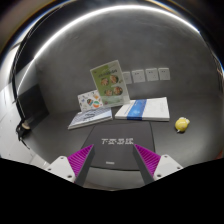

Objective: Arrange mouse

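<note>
A dark grey mouse (pixel 110 176) with a small logo on its back fills the space between my fingers, and both purple pads press on its sides. My gripper (pixel 113 149) holds it low over the near end of a dark grey mouse mat (pixel 112 139) with pale lettering, which lies on the white table just ahead of the fingertips. The front of the mouse is hard to tell from the mat.
Beyond the mat lie a flat booklet (pixel 90 119) and a white book with a blue edge (pixel 146 109). A green leaflet (pixel 108 84) stands behind them. A small yellow object (pixel 182 124) sits to the right. A dark chair (pixel 27 108) stands at the left.
</note>
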Tool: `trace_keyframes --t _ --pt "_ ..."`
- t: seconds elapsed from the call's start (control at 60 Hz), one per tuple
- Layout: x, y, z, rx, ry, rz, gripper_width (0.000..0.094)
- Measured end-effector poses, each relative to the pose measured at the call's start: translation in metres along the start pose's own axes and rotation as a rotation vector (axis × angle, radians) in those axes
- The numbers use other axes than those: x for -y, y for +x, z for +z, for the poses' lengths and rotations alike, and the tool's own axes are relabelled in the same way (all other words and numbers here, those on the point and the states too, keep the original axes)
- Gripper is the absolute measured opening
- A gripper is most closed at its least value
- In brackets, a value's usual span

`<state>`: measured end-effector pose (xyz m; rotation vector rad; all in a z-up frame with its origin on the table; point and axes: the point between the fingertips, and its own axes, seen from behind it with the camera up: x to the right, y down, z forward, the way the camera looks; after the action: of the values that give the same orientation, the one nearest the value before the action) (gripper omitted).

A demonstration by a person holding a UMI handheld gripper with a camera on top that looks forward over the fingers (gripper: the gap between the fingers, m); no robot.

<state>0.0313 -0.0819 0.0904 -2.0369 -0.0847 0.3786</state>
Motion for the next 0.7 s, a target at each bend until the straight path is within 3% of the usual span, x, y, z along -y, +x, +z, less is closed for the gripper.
trace_keyframes --t 0.3,0.533,0.7 --pt "-0.01 0.04 0.01 -0.163 -0.023 0.037 0.0827" --pt "-0.016 0.172 0.015 -0.338 -0.066 0.034 0.0827" --pt "-0.015 0.264 0.045 -0.382 -0.141 -0.045 0.0829"
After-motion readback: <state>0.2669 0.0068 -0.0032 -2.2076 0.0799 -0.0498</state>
